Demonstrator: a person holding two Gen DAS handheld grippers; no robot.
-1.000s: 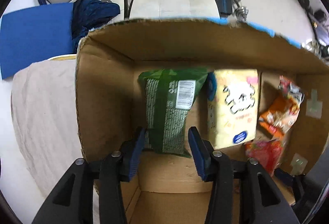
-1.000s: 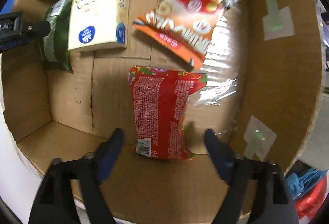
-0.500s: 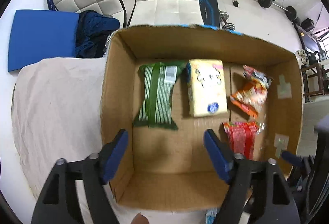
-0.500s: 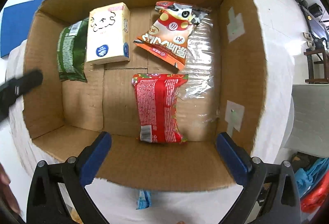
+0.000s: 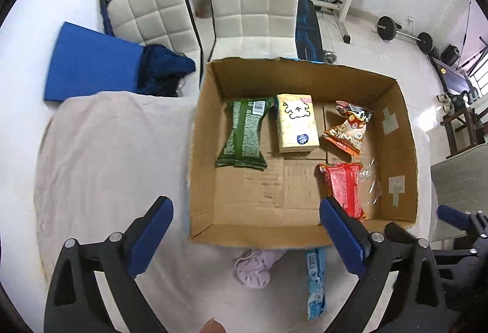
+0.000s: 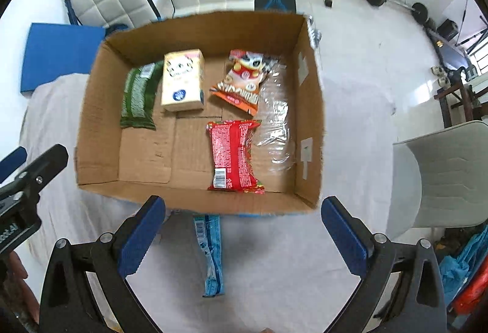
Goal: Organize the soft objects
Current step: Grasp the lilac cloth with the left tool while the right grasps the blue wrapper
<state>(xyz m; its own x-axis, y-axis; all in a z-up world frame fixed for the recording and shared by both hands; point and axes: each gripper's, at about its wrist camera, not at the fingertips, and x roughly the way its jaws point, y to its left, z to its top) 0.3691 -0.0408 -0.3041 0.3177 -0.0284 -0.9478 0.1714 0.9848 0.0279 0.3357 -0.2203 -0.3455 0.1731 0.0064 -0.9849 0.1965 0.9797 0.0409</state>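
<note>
Four packs already lie flat on the floor of the box [image 5: 396, 131]: the green pack [image 5: 245, 133] at 10 o'clock, the tissue pack [image 5: 296, 122] just beside it, the orange snack bag [image 5: 347, 128] at 1 o'clock, and the red pack [image 5: 343, 189] at 4 o'clock beside a crumpled clear wrapper [image 6: 276, 122]. So I judge the job well over halfway done.

Two things are left outside on the cloth [image 5: 103, 150], by the box's near wall at 6 o'clock: a blue packet [image 6: 210, 253], long, thin and flat, and a lilac sock [image 5: 254, 267], bunched into a soft lump just to the left of it.

My left gripper [image 5: 247, 238] and right gripper [image 6: 242, 233] both hang above that near edge, spread wide with nothing between the pads. The blue packet lies between my right fingers [image 6: 141, 237], so I would take it next.
</note>
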